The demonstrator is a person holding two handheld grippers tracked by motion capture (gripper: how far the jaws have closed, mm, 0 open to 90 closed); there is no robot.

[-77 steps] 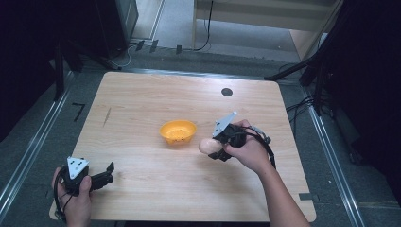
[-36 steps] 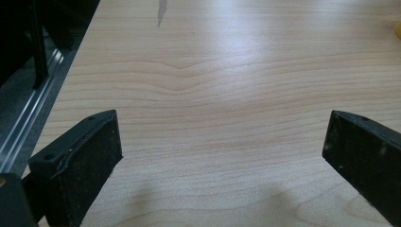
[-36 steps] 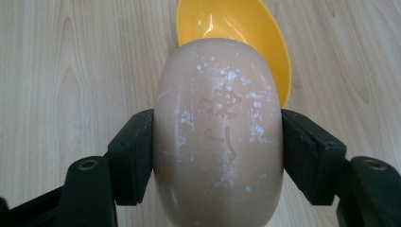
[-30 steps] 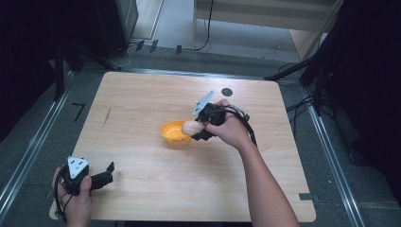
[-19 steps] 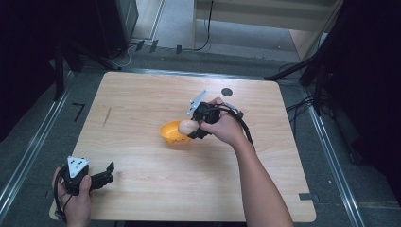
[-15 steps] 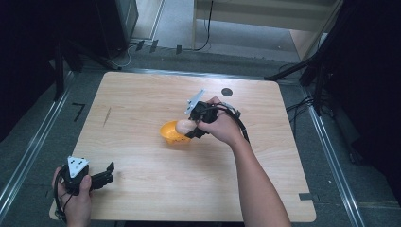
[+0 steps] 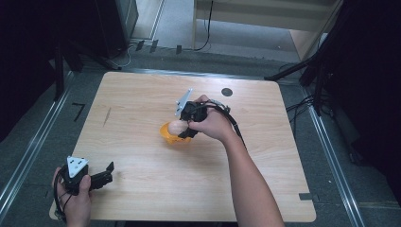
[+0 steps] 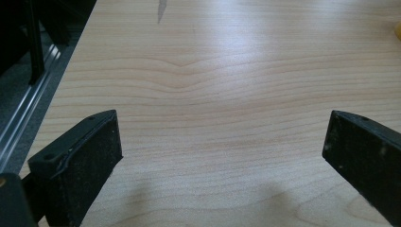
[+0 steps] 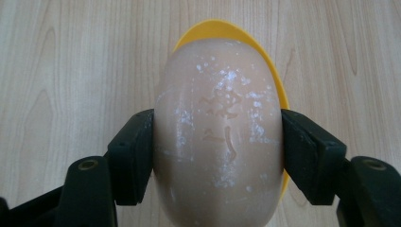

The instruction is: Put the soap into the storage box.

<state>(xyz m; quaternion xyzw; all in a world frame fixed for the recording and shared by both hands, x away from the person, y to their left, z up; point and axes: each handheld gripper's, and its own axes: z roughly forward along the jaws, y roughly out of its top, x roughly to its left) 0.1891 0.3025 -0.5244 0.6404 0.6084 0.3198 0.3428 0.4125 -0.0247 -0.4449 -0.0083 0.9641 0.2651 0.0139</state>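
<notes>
Surface: a table (image 7: 142, 118) of light wood with rounded corners, the grain running across it.
Mark: a short dark streak (image 7: 107, 116) in the wood near the left edge, also at the top of the left gripper view (image 8: 161, 9).
Hole: a round dark cap (image 7: 227, 92) set in the top near the far edge.
On it: an orange bowl (image 7: 169, 135) near the middle, partly hidden.

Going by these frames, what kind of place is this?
Probably a lab data-collection rig, not a home: bare wooden table, metal floor rails, loose cables and dark stands around it.
</notes>
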